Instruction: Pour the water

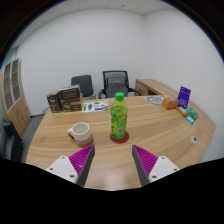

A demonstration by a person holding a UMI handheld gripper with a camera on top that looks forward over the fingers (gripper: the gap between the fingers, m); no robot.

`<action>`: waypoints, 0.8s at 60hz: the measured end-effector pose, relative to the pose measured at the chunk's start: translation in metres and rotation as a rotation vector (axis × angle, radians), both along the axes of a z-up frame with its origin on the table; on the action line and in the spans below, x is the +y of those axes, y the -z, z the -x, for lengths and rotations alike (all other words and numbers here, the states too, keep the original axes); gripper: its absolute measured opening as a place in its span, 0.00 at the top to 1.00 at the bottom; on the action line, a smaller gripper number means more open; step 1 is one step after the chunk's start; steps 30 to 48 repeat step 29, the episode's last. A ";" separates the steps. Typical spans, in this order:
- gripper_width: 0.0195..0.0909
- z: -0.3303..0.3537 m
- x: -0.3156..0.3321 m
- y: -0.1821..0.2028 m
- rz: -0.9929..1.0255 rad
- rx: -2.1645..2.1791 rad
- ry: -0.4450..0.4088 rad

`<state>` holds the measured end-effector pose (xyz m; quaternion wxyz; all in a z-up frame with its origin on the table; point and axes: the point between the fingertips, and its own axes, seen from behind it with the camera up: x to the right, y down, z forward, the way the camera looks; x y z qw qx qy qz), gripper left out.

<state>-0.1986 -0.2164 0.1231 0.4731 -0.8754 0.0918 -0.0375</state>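
Observation:
A green plastic bottle with a green cap stands upright on a red coaster in the middle of the wooden table. Left of it sits a cream mug with its handle toward the left. My gripper hangs over the table's near edge, fingers spread wide with nothing between them. The bottle stands beyond the fingertips, roughly in line with the gap. The magenta pads face each other across bare tabletop.
Boxes and papers lie at the far left of the table. A purple item and small objects sit at the right end. Two office chairs stand behind the table, a shelf at the left wall.

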 end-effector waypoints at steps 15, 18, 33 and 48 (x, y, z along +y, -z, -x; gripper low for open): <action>0.20 0.032 -0.022 -0.064 -0.105 -0.012 -0.020; 0.21 0.036 -0.021 -0.075 -0.123 -0.019 -0.024; 0.20 0.043 -0.028 -0.093 -0.147 -0.049 -0.026; 0.20 0.043 -0.028 -0.093 -0.147 -0.049 -0.026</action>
